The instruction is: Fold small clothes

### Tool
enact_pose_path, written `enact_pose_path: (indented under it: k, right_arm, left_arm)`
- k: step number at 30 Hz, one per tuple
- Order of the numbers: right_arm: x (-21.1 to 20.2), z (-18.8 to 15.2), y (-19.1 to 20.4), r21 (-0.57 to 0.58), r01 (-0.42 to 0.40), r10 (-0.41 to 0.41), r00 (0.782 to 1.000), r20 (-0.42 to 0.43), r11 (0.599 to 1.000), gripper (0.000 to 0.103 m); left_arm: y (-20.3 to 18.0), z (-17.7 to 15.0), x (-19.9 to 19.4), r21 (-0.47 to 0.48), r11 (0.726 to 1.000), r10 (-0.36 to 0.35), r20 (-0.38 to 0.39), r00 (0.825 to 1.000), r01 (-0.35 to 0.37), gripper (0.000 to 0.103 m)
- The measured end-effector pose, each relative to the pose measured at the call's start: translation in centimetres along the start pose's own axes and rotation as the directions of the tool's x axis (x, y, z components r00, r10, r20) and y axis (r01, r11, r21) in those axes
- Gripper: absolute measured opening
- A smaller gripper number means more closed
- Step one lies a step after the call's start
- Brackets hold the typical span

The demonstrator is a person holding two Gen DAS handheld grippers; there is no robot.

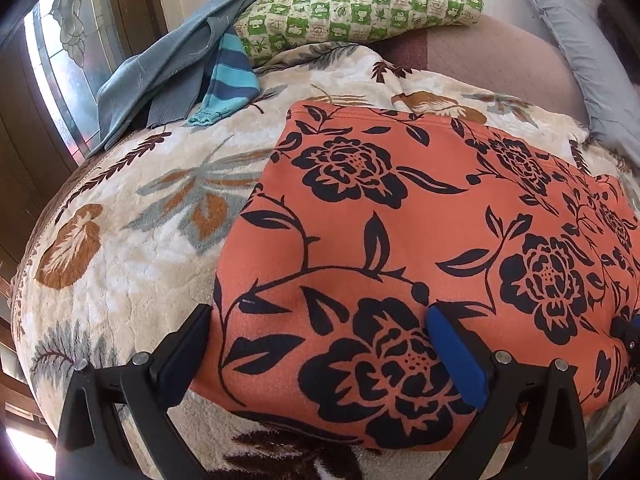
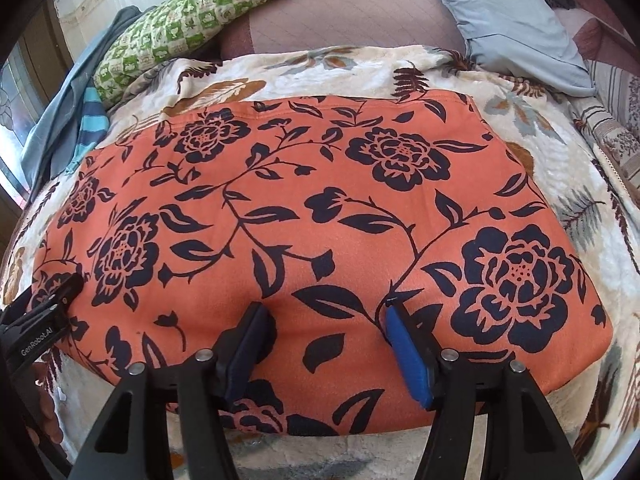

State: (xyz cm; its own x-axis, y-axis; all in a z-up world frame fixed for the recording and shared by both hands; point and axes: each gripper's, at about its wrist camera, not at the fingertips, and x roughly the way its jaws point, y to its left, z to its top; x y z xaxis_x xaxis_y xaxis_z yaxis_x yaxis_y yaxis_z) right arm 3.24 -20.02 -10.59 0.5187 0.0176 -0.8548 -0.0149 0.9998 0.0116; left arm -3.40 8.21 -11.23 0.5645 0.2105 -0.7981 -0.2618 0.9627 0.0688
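Both tools were spread over the orange floral garment (image 2: 320,216) on the bed: left tool (image 1: 316,344) at its left edge, right tool (image 2: 324,340) mid-hem. Neither seemed to pinch cloth, though contact was unclear. Best would be gripping the near hem at matching corners and keeping edges aligned.

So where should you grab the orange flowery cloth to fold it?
Probably the near edge of the orange flowery cloth, coming from the front. It lies flat on the blanket, and that edge is nearest both sets of open fingers, so it can lift toward the far hem.
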Motion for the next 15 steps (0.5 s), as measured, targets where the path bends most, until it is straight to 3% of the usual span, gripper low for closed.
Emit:
enact_pose_path:
  k: [15]
  right_arm:
    - [-0.56,-0.59,-0.29,-0.019,-0.020,0.020,1.000,0.022,1.000,0.066]
  left_arm:
    - [-0.14,-0.60,-0.71,-0.026,0.999,0.024,0.016,1.000,-0.023,0.103]
